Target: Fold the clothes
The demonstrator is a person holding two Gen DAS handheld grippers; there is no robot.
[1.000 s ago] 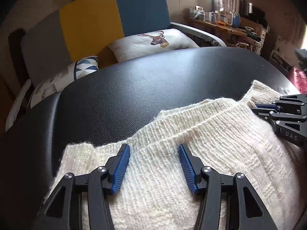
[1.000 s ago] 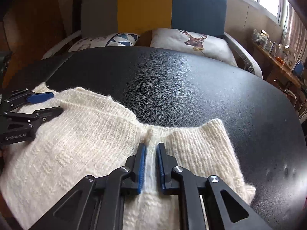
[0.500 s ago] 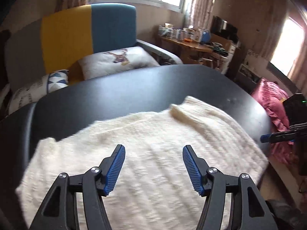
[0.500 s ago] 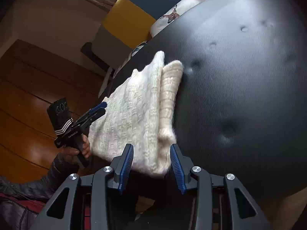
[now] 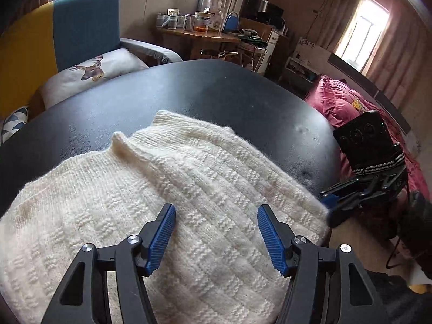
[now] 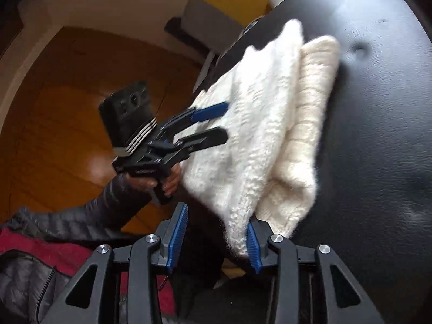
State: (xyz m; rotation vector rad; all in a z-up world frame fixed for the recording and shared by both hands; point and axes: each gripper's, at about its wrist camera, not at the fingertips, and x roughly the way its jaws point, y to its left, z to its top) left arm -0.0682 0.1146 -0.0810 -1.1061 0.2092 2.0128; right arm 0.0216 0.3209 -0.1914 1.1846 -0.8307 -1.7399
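A cream knitted sweater (image 5: 189,183) lies folded on the black padded table (image 5: 216,94). My left gripper (image 5: 216,210) hovers over its near part, jaws opening, nothing between the pads. In the right wrist view the sweater (image 6: 270,124) shows as two layers, and its near corner hangs off the table edge between the fingers of my right gripper (image 6: 216,216). The corner brushes the right pad only, so that gripper is open. The left gripper (image 6: 225,121) shows there over the sweater's far side. The right gripper (image 5: 330,202) sits at the sweater's right corner.
A sofa with a yellow and blue back (image 5: 81,27) and a deer cushion (image 5: 91,70) stands behind the table. A wooden side table with jars (image 5: 205,32) and red bedding (image 5: 351,102) are to the right. Wooden floor (image 6: 67,94) lies beyond the table edge.
The right gripper let go of the sweater's edge, swung round to the table's side and now points along the fold. The left gripper widened and drew back over the sweater.
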